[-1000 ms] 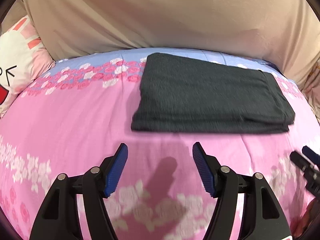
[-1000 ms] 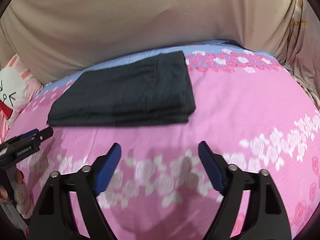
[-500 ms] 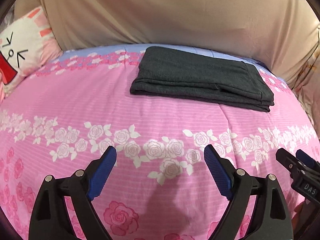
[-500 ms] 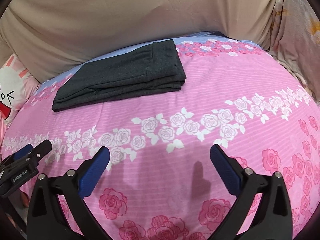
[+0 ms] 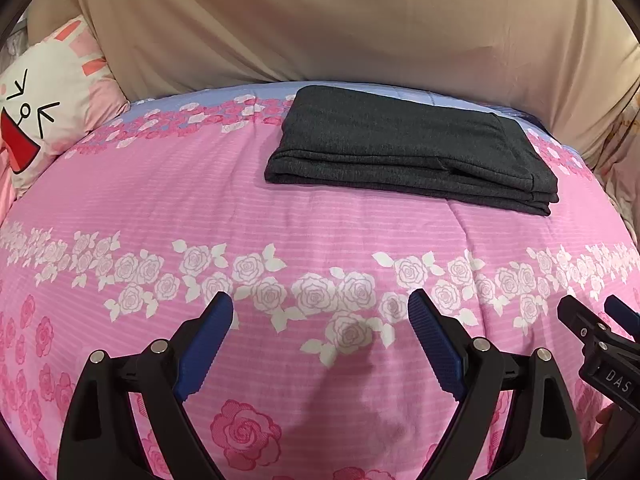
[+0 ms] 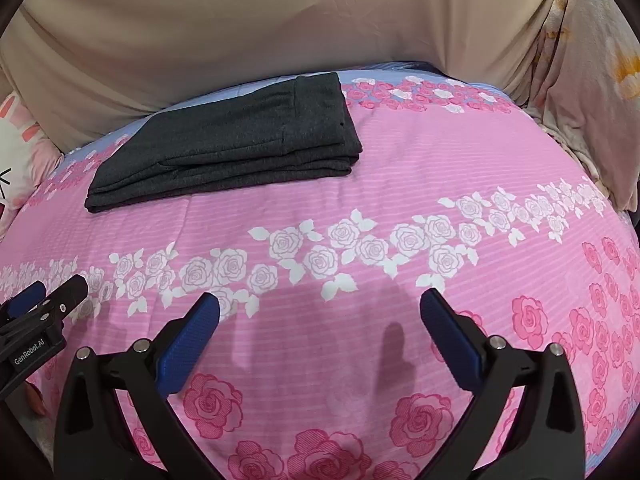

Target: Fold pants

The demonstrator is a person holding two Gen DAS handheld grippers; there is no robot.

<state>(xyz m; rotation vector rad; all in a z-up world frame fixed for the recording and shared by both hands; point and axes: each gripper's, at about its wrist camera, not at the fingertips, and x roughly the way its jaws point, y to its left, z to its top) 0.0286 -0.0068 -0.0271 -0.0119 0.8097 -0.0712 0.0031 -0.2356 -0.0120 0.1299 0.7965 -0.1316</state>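
Dark grey pants lie folded into a flat rectangular stack at the far side of the pink rose-patterned bedspread; the right wrist view shows the same pants at upper left. My left gripper hovers over the bedspread well short of the stack, open, with nothing between its blue pads. My right gripper is likewise open and empty, apart from the pants. Each gripper's tip shows at the edge of the other's view: the right gripper, the left gripper.
A beige cloth-covered wall rises behind the bed. A white and pink cartoon pillow sits at the far left corner. A floral cream fabric hangs at the right side of the bed.
Both grippers drew back from the folded pants toward the near side of the bed and their jaws spread wider. The pants stayed in place.
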